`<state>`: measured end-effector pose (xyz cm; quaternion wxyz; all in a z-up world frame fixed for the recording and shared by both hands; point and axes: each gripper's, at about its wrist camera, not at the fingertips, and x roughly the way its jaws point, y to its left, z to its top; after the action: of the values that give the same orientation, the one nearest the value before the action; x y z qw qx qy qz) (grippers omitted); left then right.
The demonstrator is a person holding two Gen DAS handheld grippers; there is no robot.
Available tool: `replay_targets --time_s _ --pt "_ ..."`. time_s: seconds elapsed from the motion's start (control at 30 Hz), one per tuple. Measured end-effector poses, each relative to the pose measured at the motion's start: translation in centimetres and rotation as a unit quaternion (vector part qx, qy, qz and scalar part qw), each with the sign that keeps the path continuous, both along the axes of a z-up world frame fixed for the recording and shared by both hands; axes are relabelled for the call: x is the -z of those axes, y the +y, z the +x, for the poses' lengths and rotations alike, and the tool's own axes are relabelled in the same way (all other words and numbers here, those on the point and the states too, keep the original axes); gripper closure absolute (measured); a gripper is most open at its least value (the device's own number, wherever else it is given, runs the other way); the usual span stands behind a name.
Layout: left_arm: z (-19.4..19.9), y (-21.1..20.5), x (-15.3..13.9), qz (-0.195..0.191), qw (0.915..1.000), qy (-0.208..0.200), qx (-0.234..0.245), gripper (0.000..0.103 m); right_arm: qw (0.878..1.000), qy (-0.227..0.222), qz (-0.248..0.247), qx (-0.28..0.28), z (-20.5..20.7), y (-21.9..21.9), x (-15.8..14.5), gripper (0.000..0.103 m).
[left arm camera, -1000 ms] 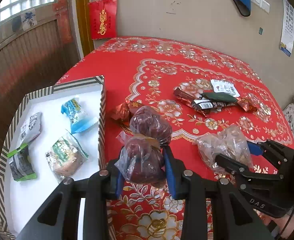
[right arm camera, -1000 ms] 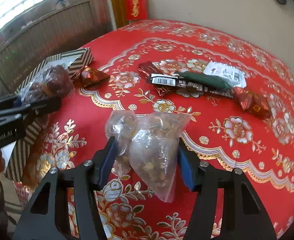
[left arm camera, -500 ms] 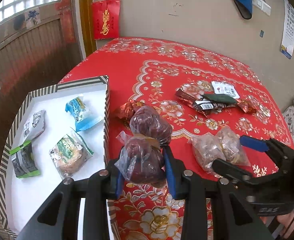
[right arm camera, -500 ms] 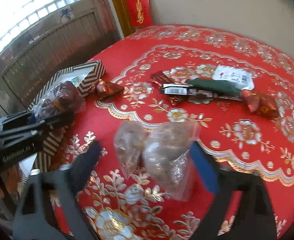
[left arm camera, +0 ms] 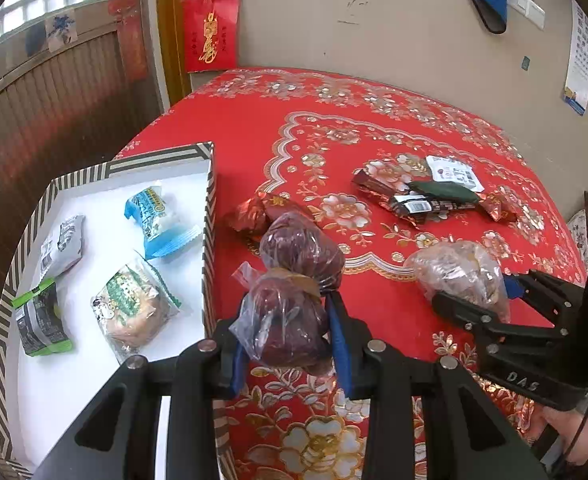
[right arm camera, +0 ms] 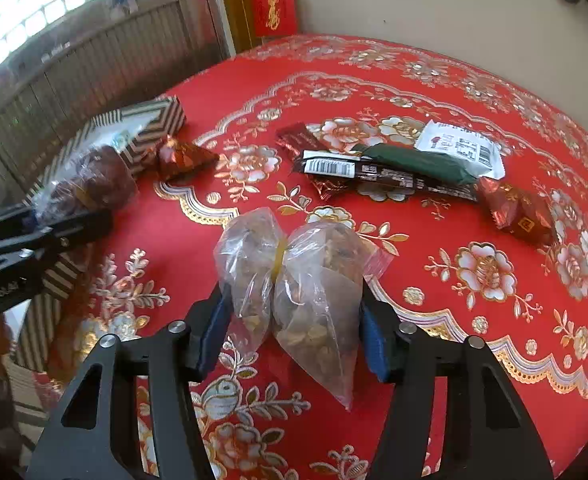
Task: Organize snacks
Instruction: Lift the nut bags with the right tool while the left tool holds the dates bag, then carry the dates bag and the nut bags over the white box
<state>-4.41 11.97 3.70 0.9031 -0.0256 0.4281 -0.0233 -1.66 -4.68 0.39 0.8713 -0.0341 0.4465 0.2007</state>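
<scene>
Two bags are riding in my tongs at once over the red floral tablecloth [left arm camera: 374, 92]. I am working largest to smallest: the striped box [left arm camera: 210, 184] at the cloth's left edge is holding four wrapped snacks on its white floor, one blue, one grey, two green-trimmed. My left gripper [left arm camera: 288, 334] is pinching the bag of dark red fruit [left arm camera: 294, 280], carried just right of the box wall. My right gripper [right arm camera: 294, 320] is clamping the clear bag of brown pieces [right arm camera: 298, 280], tied at its middle by a yellow band, above the open cloth and well apart from the box. By my reckoning I am mid-carry, both bags bound for the box; the next move is calling for swinging the left load across the wall and letting go over bare white floor. Five small packets are waiting in a cluster [right arm camera: 394, 168] farther back, and one red foil candy [right arm camera: 182, 156] is lying just beside the box.
</scene>
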Motion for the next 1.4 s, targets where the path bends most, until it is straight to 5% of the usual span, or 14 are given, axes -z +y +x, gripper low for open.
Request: replay_targets --time_s 0.53,1.4 --pt "-1.7 2.2 -2.9 0.028 0.9985 -0.039 -0.025 0.066 0.995 -0.058 0.065 -0.041 -1.7 3.4 -5.5 0.047" --pt "-2.3 13.9 -2.9 0.037 0.9891 -0.042 -0.136 0.066 0.986 -0.061 0.041 -0.148 -0.2 15.9 -6.6 0.047"
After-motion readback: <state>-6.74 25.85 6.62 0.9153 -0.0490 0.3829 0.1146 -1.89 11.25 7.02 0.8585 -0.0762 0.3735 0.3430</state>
